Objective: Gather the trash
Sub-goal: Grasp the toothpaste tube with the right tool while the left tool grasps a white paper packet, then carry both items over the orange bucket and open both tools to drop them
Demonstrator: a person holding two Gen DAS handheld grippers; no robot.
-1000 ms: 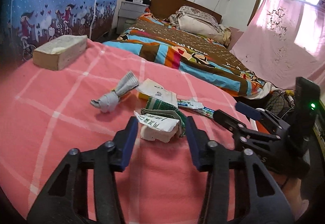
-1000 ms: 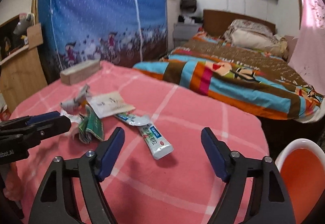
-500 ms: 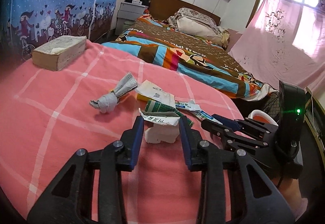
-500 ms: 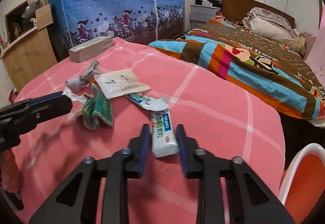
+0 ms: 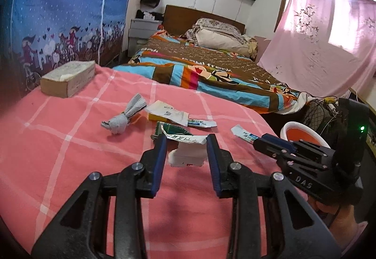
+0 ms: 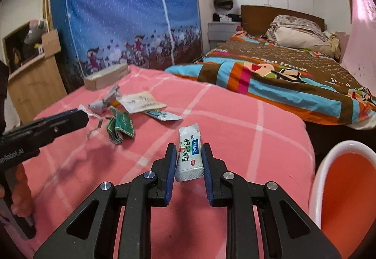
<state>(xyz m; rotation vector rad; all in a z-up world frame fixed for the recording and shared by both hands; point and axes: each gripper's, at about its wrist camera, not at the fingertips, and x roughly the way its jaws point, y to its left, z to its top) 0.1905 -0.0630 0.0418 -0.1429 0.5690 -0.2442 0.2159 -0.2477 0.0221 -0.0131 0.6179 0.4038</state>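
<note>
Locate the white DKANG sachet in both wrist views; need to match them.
Left wrist: white DKANG sachet right of centre, sticking out of the right gripper tips.
Right wrist: sachet low centre, clamped between the right gripper pads.
Shared landmark: green folded wrapper on the pink blanket.

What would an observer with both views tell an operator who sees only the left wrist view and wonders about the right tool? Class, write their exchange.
Operator: Is the right tool gripping anything? I see only its side.
Observer: Yes, its pads press both sides of a white sachet.
Operator: Any marking on it?
Observer: A blue label runs along its printed face.
Operator: What stands past my left edge?
Observer: A wooden cabinet, out of your view.
</note>
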